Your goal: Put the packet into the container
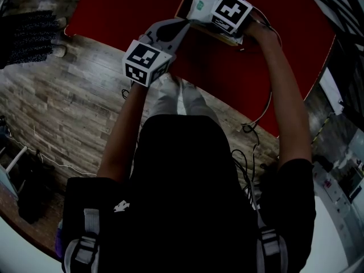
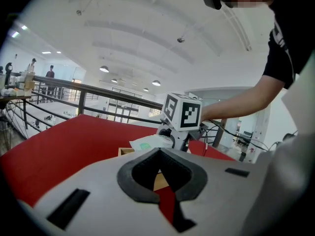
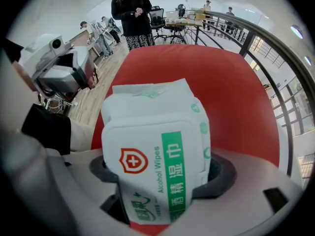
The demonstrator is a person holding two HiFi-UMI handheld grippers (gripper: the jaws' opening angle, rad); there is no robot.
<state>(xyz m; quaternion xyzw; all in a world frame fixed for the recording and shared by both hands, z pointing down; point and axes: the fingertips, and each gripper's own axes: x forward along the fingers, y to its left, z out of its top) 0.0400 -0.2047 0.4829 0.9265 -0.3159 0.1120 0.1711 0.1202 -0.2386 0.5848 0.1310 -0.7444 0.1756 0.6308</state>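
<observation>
The right gripper (image 3: 160, 170) has its jaws clamped on the packet (image 3: 155, 146), gripping it across its width with most of the pack sticking out beyond the pads. It is a soft white pouch of alcohol wipes with a green stripe and a stiffer, flat flip lid on its face. It is probably light and squashy. The film wrap looks slick, so a hold across the lidded middle, as it is held here, seems safer than one on the floppy sealed ends.

In the head view the packet hangs over the container (image 1: 183, 7), a shallow wooden box on the red counter (image 1: 125, 10), with the gripper pointing down at it. How far the packet has gone into the box cannot be told from there.

The left gripper (image 1: 173, 30) is just beside the container's near side, aimed at it. Its jaws are together and empty.

The right gripper view gives the print, the lid and the bite of the pads, but shows no container. The left gripper view supplies the side-on look. It shows the box rim low on the counter, with the packet at or just above it and the marker cube higher up. Only the head view shows both grippers relative to the container at once.
</observation>
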